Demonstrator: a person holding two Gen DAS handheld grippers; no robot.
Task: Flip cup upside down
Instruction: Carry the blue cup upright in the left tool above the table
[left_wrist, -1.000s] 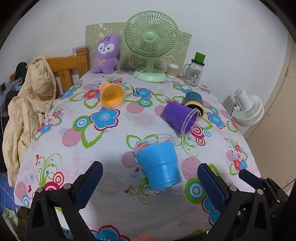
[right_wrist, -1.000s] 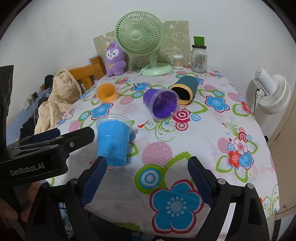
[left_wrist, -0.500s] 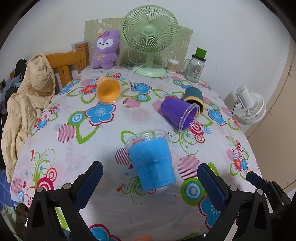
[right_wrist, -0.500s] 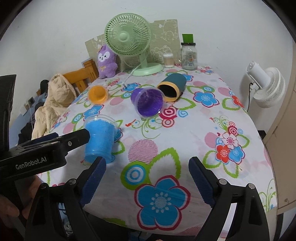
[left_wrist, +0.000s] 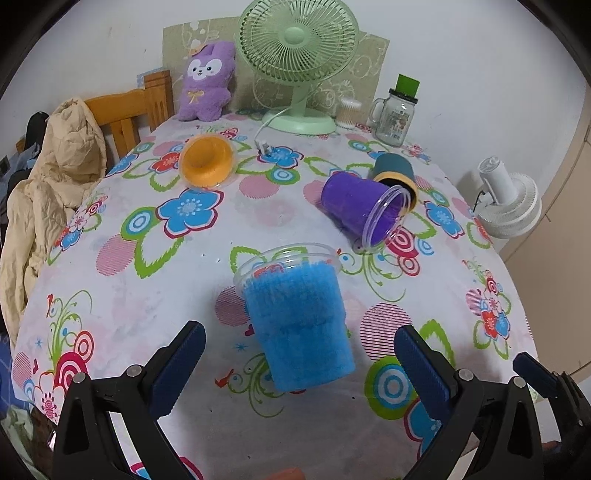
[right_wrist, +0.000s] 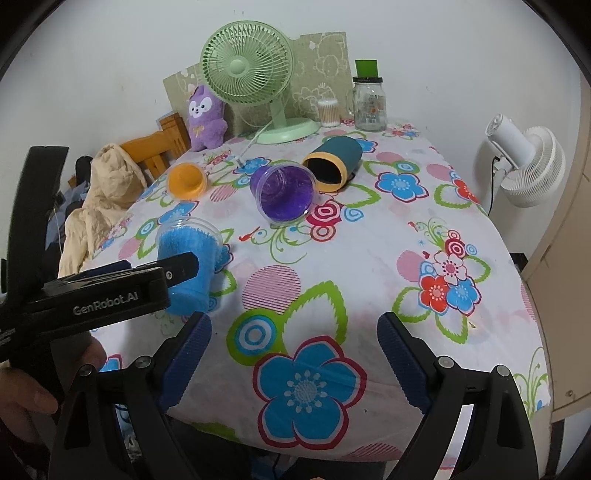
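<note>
A blue cup (left_wrist: 299, 321) with a clear rim stands upright on the flowered tablecloth (left_wrist: 147, 295), also in the right wrist view (right_wrist: 188, 266). My left gripper (left_wrist: 299, 350) is open, its fingers wide on either side of the blue cup's base without touching it. A purple cup (left_wrist: 362, 210) lies on its side, mouth toward the right wrist camera (right_wrist: 284, 192). A teal cup with a yellow rim (right_wrist: 332, 162) lies behind it. An orange cup (left_wrist: 207, 158) lies on its side at far left. My right gripper (right_wrist: 295, 347) is open and empty over the table's near edge.
A green fan (left_wrist: 299, 62), a purple plush rabbit (left_wrist: 207, 88), a glass jar with a green lid (left_wrist: 395, 114) and a cotton swab box stand at the back. A wooden chair with a beige jacket (left_wrist: 48, 177) is left. A white fan (right_wrist: 524, 162) stands right.
Both grippers have drawn back a little toward the near edge and stayed open. The blue cup stands where it was.
</note>
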